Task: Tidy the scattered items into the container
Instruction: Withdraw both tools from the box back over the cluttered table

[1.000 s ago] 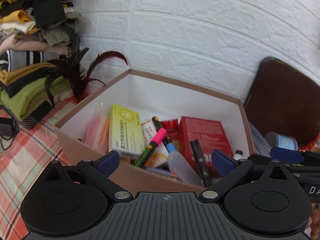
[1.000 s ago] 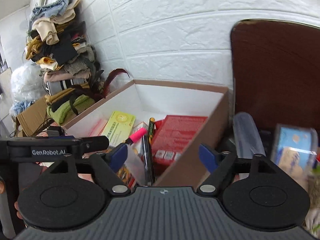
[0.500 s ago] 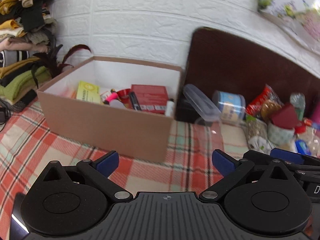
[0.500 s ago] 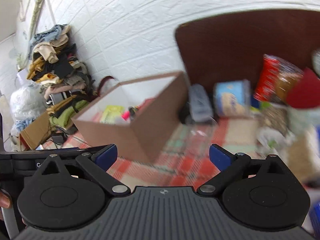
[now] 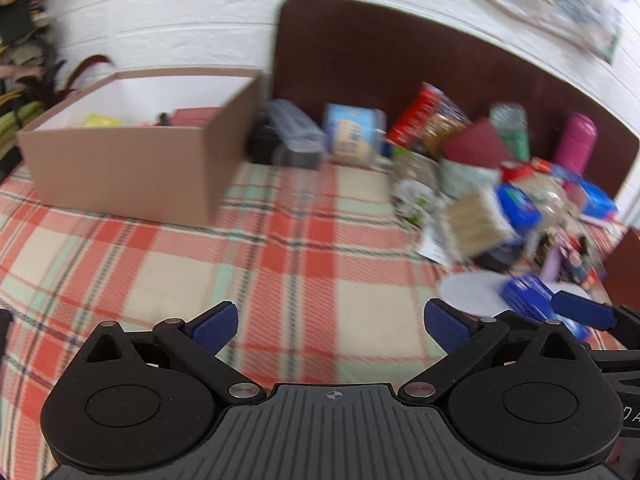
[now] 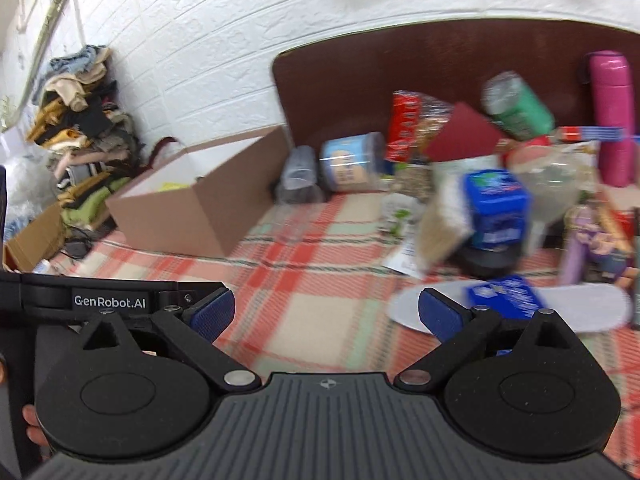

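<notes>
The brown cardboard box (image 5: 132,168) stands at the left on the plaid cloth and holds a yellow packet and a red box; it also shows in the right wrist view (image 6: 200,208). Scattered items lie at the right: a blue box (image 6: 496,208), a small blue packet (image 6: 506,298) on a white disc (image 6: 404,306), a blue-labelled tub (image 5: 352,134), a pink bottle (image 6: 612,116). My left gripper (image 5: 330,326) is open and empty above bare cloth. My right gripper (image 6: 326,314) is open and empty, just left of the small blue packet.
A dark brown headboard (image 5: 400,64) backs the item pile against a white brick wall. A clear plastic case (image 5: 294,130) lies beside the box. A pile of clothes (image 6: 80,120) is stacked at the far left. Views are motion-blurred.
Both grippers have pulled back from over the box and swung right toward the pile of scattered items. Both stay open and empty.
</notes>
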